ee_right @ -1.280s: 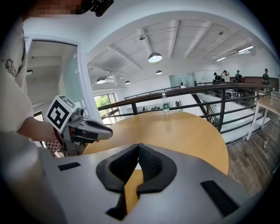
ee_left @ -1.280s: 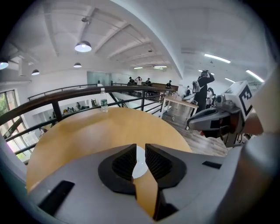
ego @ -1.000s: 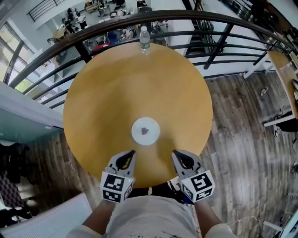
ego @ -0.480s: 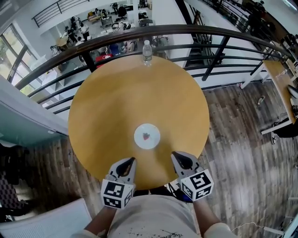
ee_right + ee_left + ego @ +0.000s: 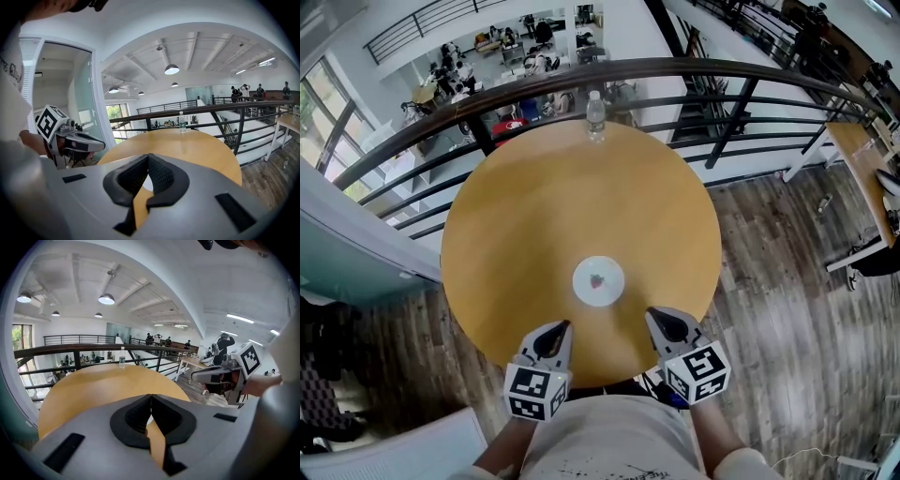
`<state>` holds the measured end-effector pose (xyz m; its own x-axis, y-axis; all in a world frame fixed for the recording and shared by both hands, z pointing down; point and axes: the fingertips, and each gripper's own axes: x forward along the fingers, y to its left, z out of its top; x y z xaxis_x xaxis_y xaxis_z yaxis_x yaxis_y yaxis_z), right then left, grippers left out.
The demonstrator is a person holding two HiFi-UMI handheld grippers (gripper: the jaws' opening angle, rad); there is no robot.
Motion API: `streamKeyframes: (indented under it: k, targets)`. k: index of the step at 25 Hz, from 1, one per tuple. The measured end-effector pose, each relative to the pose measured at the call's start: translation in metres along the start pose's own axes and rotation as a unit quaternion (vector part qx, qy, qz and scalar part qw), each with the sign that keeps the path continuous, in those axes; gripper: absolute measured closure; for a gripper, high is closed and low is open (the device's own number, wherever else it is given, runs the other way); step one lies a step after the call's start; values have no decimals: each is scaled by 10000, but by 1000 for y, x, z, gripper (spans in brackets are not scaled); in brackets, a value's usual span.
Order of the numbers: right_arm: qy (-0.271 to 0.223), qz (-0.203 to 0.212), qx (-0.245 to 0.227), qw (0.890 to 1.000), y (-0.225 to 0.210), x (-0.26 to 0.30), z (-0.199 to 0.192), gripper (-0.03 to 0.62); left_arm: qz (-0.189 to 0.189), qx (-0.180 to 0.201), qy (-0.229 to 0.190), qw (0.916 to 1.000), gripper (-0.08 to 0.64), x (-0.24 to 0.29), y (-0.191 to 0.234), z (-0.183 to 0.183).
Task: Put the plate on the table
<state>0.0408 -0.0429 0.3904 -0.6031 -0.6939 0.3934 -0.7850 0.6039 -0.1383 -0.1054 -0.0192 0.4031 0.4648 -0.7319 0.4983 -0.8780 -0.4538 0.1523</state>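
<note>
A small white plate [image 5: 598, 281] with a red mark at its centre lies flat on the round wooden table [image 5: 534, 206], a little nearer than the middle. My left gripper [image 5: 555, 334] hovers at the table's near edge, just left of the plate, jaws shut and holding nothing. My right gripper [image 5: 666, 324] hovers just right of the plate, also shut and holding nothing. Neither touches the plate. In the left gripper view the closed jaws of the left gripper [image 5: 151, 397] point across the table [image 5: 89, 383], and the right gripper [image 5: 213, 376] shows beside them.
A clear water bottle [image 5: 595, 114] stands at the table's far edge, against a dark metal railing [image 5: 750, 89]. Wooden floor [image 5: 797, 281] lies to the right, and a drop to a lower hall lies beyond the railing. My torso [image 5: 600, 436] is right behind the grippers.
Both grippers have lifted slightly at the table's near edge, jaws still shut. The plate lies where it was. The head view has shifted a little.
</note>
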Motion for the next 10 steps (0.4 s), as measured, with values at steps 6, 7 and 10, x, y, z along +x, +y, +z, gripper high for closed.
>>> streamKeyframes:
  k: [6, 7, 10]
  targets:
    - [-25, -68, -34, 10000, -10, 8, 12, 568, 1, 37, -58, 10000, 535, 3, 9, 12]
    - [-17, -81, -43, 10000, -12, 10, 14, 568, 9, 27, -64, 10000, 535, 4, 11, 14]
    - [4, -153, -61, 9999, -22, 11, 17, 568, 12, -1, -64, 10000, 535, 7, 13, 17]
